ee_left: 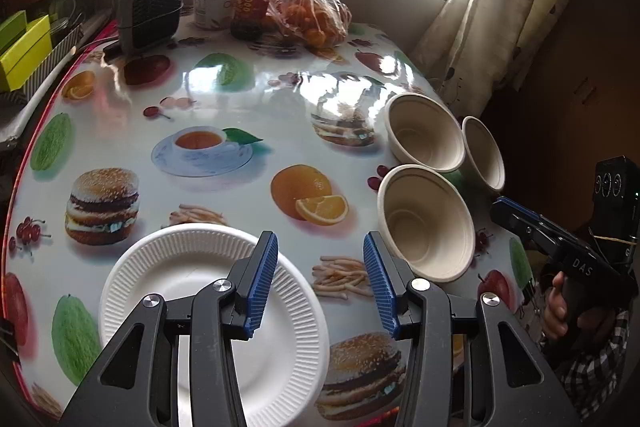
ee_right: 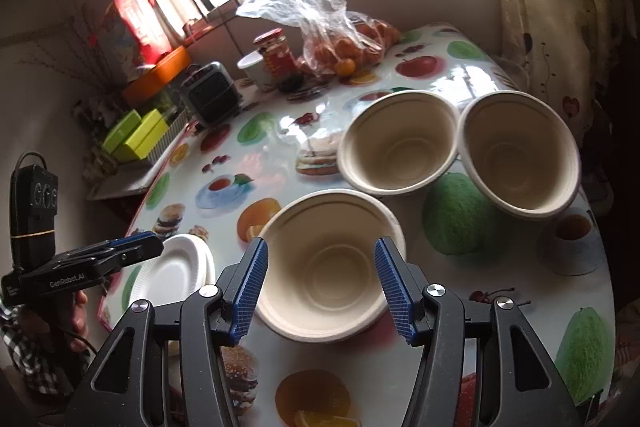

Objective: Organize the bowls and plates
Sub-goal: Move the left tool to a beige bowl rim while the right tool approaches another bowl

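A white paper plate (ee_left: 172, 279) lies on the fruit-print table near its front left; it looks like a small stack in the right wrist view (ee_right: 172, 271). My left gripper (ee_left: 320, 281) is open, its left finger over the plate's right rim. Three beige paper bowls stand at the right: the near one (ee_left: 426, 223) (ee_right: 328, 263), the far left one (ee_left: 424, 133) (ee_right: 398, 143) and the far right one (ee_left: 484, 153) (ee_right: 520, 157). My right gripper (ee_right: 320, 281) is open and empty, just in front of the near bowl, its fingers either side of the rim.
At the table's far end stand a small black heater (ee_left: 150, 9), a white tub (ee_left: 214, 1), a red-lidded jar (ee_left: 256, 1) and a plastic bag of oranges (ee_left: 308, 7). Green boxes (ee_left: 24, 51) sit off the left edge. A curtain (ee_left: 500, 7) hangs at right.
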A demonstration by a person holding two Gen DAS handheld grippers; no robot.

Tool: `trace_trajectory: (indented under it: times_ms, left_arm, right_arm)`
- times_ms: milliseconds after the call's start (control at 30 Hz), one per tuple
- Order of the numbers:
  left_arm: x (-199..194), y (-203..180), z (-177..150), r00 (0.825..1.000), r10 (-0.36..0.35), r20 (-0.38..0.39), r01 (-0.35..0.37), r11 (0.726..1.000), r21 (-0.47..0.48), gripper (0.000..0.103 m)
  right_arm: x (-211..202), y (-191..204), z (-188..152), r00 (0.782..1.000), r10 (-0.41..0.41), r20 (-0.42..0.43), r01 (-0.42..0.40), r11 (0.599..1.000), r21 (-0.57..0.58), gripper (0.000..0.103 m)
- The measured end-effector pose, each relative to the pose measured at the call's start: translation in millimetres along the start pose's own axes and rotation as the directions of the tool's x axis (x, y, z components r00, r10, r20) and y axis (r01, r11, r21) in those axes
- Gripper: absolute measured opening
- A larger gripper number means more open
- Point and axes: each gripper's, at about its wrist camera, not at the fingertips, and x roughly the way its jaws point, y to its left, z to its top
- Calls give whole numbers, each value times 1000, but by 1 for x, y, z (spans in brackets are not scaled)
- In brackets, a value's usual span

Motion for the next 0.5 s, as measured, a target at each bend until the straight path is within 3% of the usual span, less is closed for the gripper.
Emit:
trace_trajectory:
  times_ms: [267, 500]
  left_arm:
    - [21, -32, 22, 999, -36, -24, 37, 997, 62, 46]
    - [39, -49, 43, 999, -30, -34, 33, 997, 76, 46]
  right_arm:
    - [-13, -28, 0, 997, -77, 29, 75, 995, 69, 56]
    - [-6, -46, 5, 997, -76, 32, 72, 991, 115, 56]
